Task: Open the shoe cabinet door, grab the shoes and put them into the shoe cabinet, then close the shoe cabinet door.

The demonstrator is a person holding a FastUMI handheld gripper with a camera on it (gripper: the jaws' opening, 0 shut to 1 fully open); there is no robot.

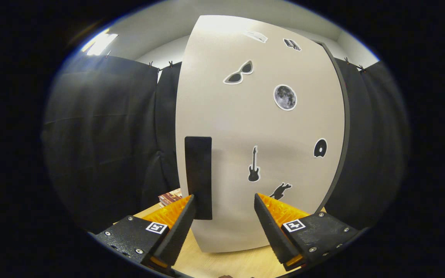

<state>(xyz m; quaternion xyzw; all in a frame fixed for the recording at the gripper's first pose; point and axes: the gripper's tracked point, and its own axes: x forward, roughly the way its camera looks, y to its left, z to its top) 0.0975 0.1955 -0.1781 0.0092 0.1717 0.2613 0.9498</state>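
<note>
booth wall (102, 146): dark cloth hung behind and to the left of the cabinet; backdrop only.
small item (170, 197): something reddish-brown lying on the table just left of the cabinet's foot, beyond the left finger; too small to tell what it is.
table (222, 264): pale wood top; cabinet stands on it, so the door sits at gripper height.
handle (198, 177): dark upright strip on the door's left side; its lower end sits right against the left finger's tip, touching or just behind, can't tell which.
gripper (225, 206): fingers spread wide, holding nothing; gap between them looks onto bare door panel, handle is off to the left of that gap rather than inside it.
door (261, 146): pale panel, looks shut and flat to the front, just ahead of the fingers; stickers on it (sunglasses, moon, guitar, disc and a few others).
hinge side: probably the right, judging from the handle placed left and the dark edge (345, 116) running down the right.
step: judged as opening the door, early in the task; fingers apart likely to take the handle.
next: shift left so the strip sits between the fingers, then close and pull.
shoes: whereabouts can't be told.
</note>
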